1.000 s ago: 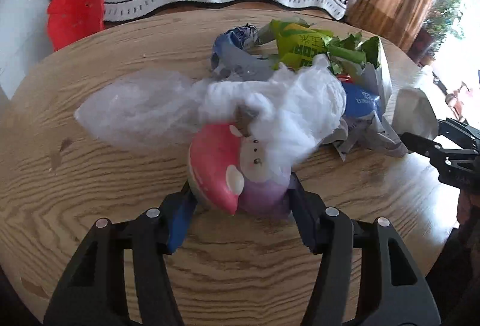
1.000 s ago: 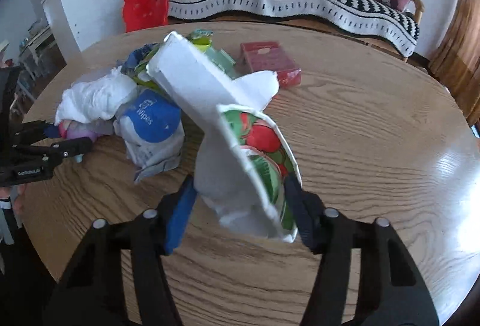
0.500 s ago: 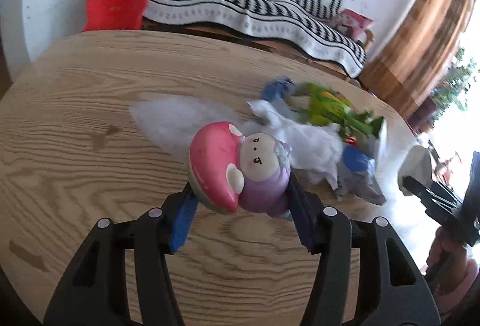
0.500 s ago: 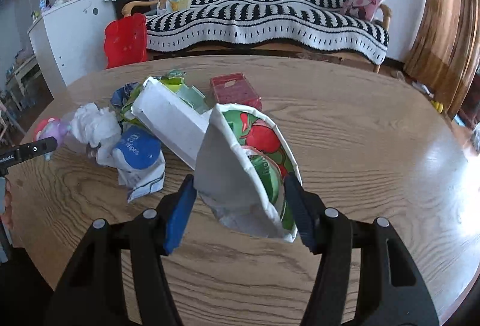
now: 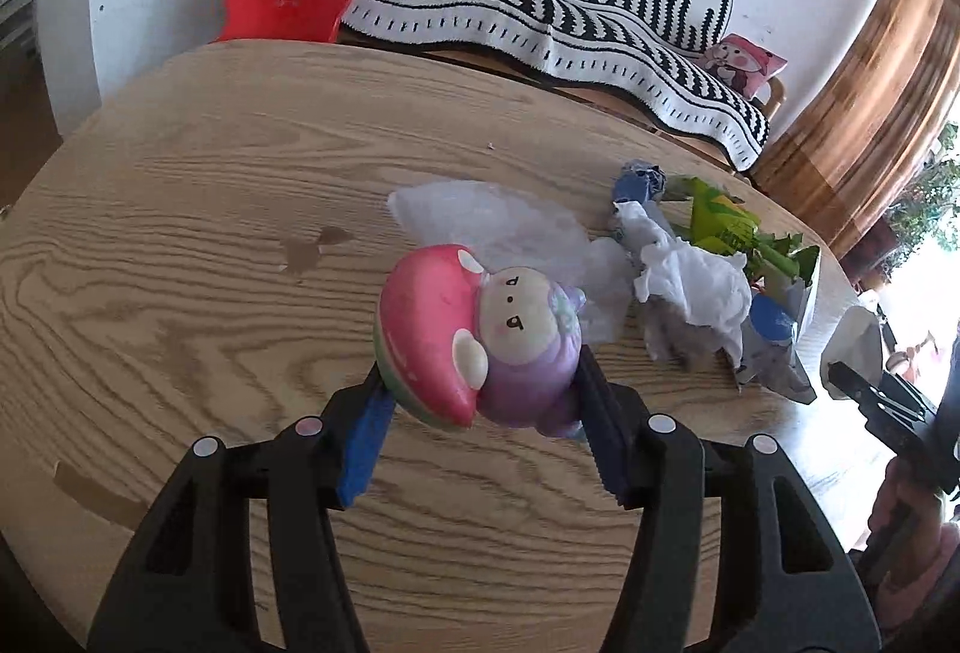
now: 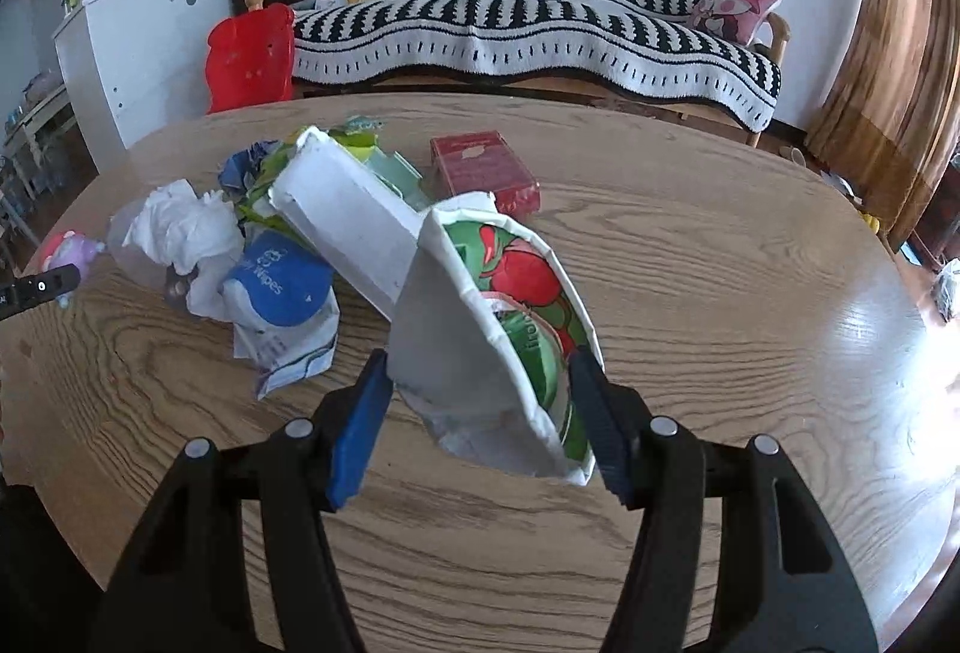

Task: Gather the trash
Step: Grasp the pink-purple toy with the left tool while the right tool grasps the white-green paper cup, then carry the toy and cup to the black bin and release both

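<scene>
A round wooden table point(image 6: 690, 281) carries a trash heap at 10 o'clock in the right wrist view: flattened white carton point(image 6: 342, 215), blue wipes pack point(image 6: 282, 287), crumpled tissue point(image 6: 180, 227), with a red box point(image 6: 483, 167) just behind. The right gripper point(image 6: 480, 401) clamps a torn snack bag point(image 6: 498, 329) above the tabletop. The left gripper point(image 5: 480, 407) pinches a mushroom-cap toy point(image 5: 474, 341), heap at 2 o'clock

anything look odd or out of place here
Yes: the left gripper is shut on a mushroom-cap toy figure, which looks intact rather than trash. The table has a small chipped patch in its wood surface, left of the clear plastic bag.
</scene>
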A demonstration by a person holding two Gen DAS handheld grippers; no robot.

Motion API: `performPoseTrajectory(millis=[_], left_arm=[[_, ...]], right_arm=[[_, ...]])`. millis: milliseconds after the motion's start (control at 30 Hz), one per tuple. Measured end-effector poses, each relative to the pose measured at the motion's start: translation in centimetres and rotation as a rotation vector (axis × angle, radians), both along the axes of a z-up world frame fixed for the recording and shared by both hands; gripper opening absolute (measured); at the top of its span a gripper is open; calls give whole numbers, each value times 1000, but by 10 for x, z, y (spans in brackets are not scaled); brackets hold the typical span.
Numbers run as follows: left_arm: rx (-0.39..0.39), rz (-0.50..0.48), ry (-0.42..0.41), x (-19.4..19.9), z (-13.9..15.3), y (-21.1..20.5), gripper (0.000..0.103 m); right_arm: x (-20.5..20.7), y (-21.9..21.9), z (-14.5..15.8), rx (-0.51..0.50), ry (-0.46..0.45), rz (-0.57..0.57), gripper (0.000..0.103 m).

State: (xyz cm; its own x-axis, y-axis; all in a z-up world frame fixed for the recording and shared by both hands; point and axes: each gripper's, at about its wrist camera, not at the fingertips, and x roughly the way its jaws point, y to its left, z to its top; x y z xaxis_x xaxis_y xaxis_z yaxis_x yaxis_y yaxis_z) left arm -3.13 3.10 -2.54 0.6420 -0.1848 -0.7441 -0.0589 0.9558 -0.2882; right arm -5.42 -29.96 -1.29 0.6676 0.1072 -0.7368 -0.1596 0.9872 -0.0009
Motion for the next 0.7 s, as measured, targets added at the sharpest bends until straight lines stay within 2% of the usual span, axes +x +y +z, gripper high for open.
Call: performPoseTrajectory(millis=[300,400,467,533,600,700], left_arm=[[31,1,-7,2,2,-4,57],[114,18,-65,-5,17,-22,57],[96,-7,-100,-14,30,-43,57],[94,-104,-126,-23,44,-84,57],[79,-209,-141,-31,56,-129,57],[32,-445,-132,-47,72,-219,58]], right_arm=[[2,1,-6,-22,25,17,60],[-8,-11,8,26,-55,-12,60],[-24,-29,25,90,-117,-57,60],[-48,-62,41,195,-156,-116,60],[-71,-93,46,251,-155,-149,60],[-114,-155,45,300,-137,-226,60]])
